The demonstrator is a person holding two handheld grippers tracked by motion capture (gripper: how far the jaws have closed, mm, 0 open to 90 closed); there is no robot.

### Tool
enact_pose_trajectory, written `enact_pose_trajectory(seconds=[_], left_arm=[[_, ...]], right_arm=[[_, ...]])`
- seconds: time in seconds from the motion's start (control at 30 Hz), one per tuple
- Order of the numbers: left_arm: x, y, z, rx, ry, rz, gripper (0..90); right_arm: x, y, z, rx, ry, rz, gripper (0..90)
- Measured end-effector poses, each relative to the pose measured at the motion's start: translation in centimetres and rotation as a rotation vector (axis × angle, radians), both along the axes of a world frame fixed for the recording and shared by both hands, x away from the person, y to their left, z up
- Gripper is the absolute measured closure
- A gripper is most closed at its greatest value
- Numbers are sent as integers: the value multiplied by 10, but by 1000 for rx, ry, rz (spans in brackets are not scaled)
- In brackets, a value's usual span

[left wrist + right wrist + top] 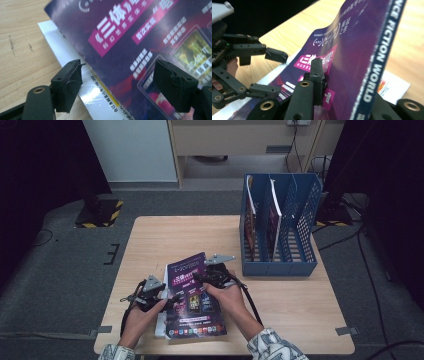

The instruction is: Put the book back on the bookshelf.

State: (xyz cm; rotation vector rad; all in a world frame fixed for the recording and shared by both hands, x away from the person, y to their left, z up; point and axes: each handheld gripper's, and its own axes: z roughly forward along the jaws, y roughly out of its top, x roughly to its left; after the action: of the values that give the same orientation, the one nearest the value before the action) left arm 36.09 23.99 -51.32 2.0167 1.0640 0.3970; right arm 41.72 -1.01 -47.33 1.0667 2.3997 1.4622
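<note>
Lifting looks like the job: on the table, near its front edge, the purple magazine lies on a white one, its right side raised. The right gripper pinches that spine; keep the pinch firm and rise evenly. The left gripper stands wide at the other edge, gripping nothing; close it before carrying to the blue rack.

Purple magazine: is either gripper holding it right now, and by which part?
Right gripper pinches the purple magazine at its spine edge, tilting it off the white book underneath. Left gripper is open, holding nothing.
</note>
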Motion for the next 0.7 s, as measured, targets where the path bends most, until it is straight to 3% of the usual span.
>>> enact_pose_trajectory(seconds=[0.17,0.53,0.7], left_arm=[[1,-1,-1,-30,24,-18,231],[1,-8,-2,-55,59,-76,252],[1,-8,-2,-91,76,-84,277]], right_arm=[[0,-2,11,5,-43,0,797],[0,-3,30,45,-140,-16,811],[-2,-1,37,56,-180,-2,816]])
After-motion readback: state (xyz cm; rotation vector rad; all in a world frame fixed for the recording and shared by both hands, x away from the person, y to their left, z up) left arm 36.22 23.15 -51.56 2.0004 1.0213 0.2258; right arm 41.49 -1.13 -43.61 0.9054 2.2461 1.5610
